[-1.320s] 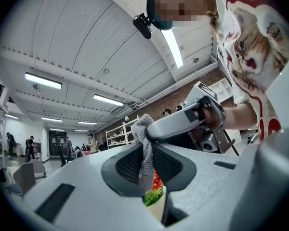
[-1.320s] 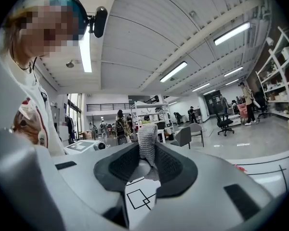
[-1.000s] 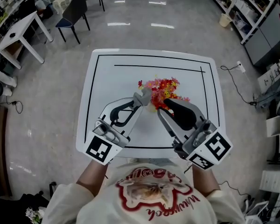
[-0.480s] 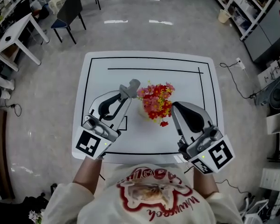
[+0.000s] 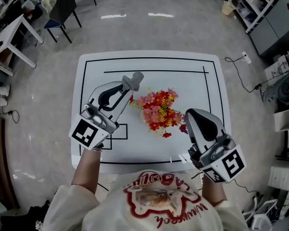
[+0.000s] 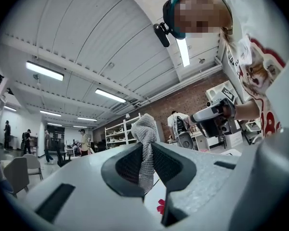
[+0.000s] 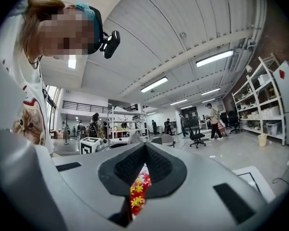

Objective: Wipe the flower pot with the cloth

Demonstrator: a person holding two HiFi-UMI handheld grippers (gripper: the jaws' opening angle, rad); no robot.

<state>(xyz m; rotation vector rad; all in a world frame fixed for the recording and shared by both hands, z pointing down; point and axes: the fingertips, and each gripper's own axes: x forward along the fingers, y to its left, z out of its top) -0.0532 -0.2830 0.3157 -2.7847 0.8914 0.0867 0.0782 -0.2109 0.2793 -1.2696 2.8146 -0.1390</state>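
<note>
A bunch of red, pink and yellow flowers (image 5: 156,110) sits in the middle of the white table (image 5: 149,64); the pot beneath the blooms is hidden. My left gripper (image 5: 130,84) is up and left of the flowers, clear of them, shut on a grey knitted cloth (image 5: 136,78). In the left gripper view the cloth (image 6: 144,126) sticks up from between the closed pads of the left gripper (image 6: 145,150). My right gripper (image 5: 189,113) stands just right of the flowers, tips together and holding nothing. Below the right gripper (image 7: 144,146), some flowers (image 7: 138,191) show through the hollow under its tips.
Black lines mark a frame on the table. A dark chair (image 5: 62,8) and a white side table (image 5: 9,32) stand on the floor at the far left. Shelving (image 5: 260,4) lines the right side. A cable (image 5: 241,76) lies on the floor right of the table.
Both grippers have drawn away from the flowers: the left one to the left with the cloth, the right one to the right and nearer me.
</note>
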